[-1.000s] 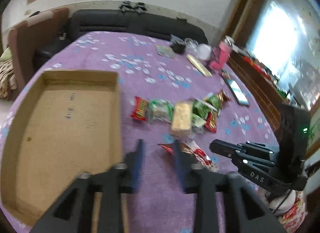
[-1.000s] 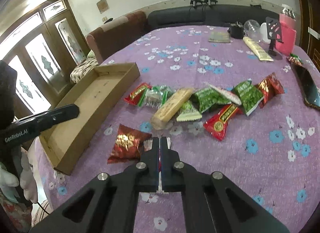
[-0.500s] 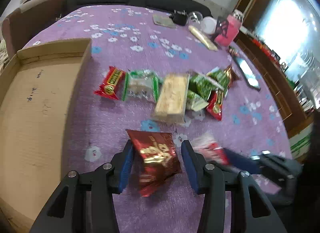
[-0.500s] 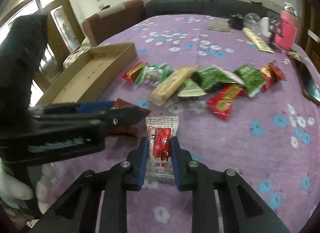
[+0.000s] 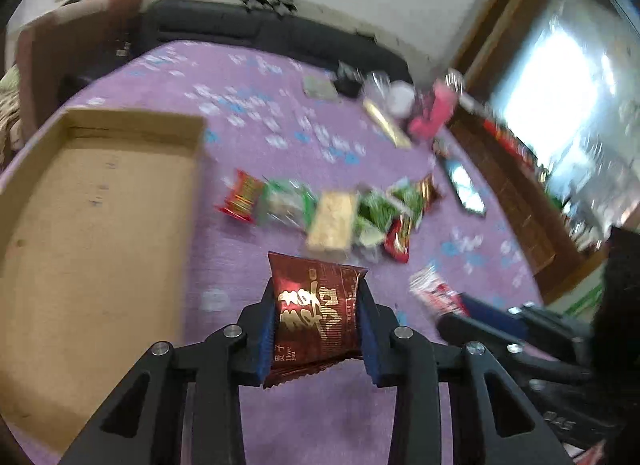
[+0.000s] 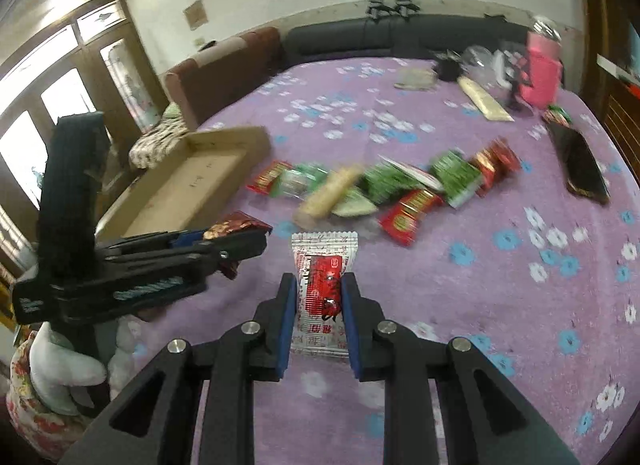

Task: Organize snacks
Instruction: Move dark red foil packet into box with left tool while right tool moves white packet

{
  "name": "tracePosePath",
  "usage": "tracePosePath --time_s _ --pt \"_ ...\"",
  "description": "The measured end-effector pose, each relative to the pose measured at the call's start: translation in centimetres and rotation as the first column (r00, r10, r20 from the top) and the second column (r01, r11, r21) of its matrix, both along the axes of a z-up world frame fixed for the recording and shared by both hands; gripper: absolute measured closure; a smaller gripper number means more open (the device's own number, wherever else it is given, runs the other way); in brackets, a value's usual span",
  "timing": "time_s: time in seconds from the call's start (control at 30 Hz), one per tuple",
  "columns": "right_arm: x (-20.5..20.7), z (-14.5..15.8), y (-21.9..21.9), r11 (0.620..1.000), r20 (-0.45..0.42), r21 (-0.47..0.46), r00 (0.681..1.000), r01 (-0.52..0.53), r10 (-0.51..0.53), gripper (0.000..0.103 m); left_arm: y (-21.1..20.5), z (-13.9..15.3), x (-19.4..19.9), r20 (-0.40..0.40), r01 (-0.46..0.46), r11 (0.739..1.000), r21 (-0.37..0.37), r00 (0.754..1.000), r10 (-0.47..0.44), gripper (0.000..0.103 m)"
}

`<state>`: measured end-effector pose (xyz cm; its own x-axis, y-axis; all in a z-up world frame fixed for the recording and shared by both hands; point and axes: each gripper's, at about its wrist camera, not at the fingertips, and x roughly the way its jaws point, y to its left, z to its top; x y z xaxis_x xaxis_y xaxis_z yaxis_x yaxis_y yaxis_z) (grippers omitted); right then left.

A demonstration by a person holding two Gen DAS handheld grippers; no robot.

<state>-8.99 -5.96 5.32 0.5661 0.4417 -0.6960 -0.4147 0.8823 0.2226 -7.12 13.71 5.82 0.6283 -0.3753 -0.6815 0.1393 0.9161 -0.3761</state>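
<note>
My left gripper (image 5: 316,301) is shut on a dark red snack packet with gold lettering (image 5: 314,313) and holds it above the purple cloth; it also shows in the right wrist view (image 6: 236,227). My right gripper (image 6: 319,293) is shut on a white and red snack packet (image 6: 322,289), also seen in the left wrist view (image 5: 434,291). An open cardboard box (image 5: 92,225) lies to the left; it also shows in the right wrist view (image 6: 192,185). A row of red, green and beige snack packets (image 5: 332,217) lies mid-table (image 6: 384,189).
A purple flowered cloth (image 6: 500,285) covers the table. A phone (image 6: 580,165) lies at the right. A pink bottle (image 6: 540,73), a long beige packet (image 6: 484,99) and small items stand at the far edge. A dark sofa (image 6: 400,33) is behind.
My left gripper closed on the dark red packet and lifted it. My right gripper closed on the white and red packet and lifted it. Both views tilted upward.
</note>
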Motion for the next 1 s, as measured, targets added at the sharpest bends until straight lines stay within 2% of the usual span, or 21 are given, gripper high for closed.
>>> tracePosePath --time_s 0.1,0.17,0.3,0.37,0.5,0.77,0.87,1.0 --pt "-0.1 1.1 3.0 0.998 0.005 0.015 0.998 -0.068 0.067 0.081 4.6 1.2 -1.5 0.021 -0.099 0.995 -0.014 0.995 0.1 0.067" --pt "-0.1 1.7 5.6 0.992 0.001 0.035 0.992 -0.124 0.124 0.081 7.6 1.3 -2.3 0.021 -0.178 0.984 0.011 0.984 0.178 0.066" --pt "0.1 1.8 11.3 0.971 -0.029 0.074 0.972 -0.229 0.232 0.081 13.3 -0.1 -3.8 -0.008 -0.332 0.94 0.08 0.943 0.333 0.066" --pt "0.2 1.2 14.4 0.96 -0.049 0.077 0.961 -0.27 0.274 0.081 15.2 -0.9 -4.3 -0.022 -0.37 0.924 0.1 0.927 0.374 0.066" --pt "0.8 -0.9 19.9 0.944 -0.117 0.071 0.937 -0.322 0.328 0.081 17.6 -2.3 -4.8 -0.047 -0.41 0.903 0.129 0.907 0.419 0.066" --pt "1.1 -3.3 24.7 0.935 -0.152 0.009 0.924 -0.355 0.352 0.079 19.8 -3.1 -5.3 -0.068 -0.446 0.892 0.07 0.89 0.45 0.061" --pt "0.8 -3.0 24.9 0.936 -0.114 -0.021 0.931 -0.351 0.347 0.078 19.7 -2.5 -5.5 -0.055 -0.457 0.888 0.054 0.887 0.459 0.053" --pt "0.2 -1.6 24.8 0.939 -0.047 -0.067 0.941 -0.338 0.335 0.074 19.3 -1.2 -6.0 0.004 -0.483 0.875 0.04 0.875 0.483 0.028"
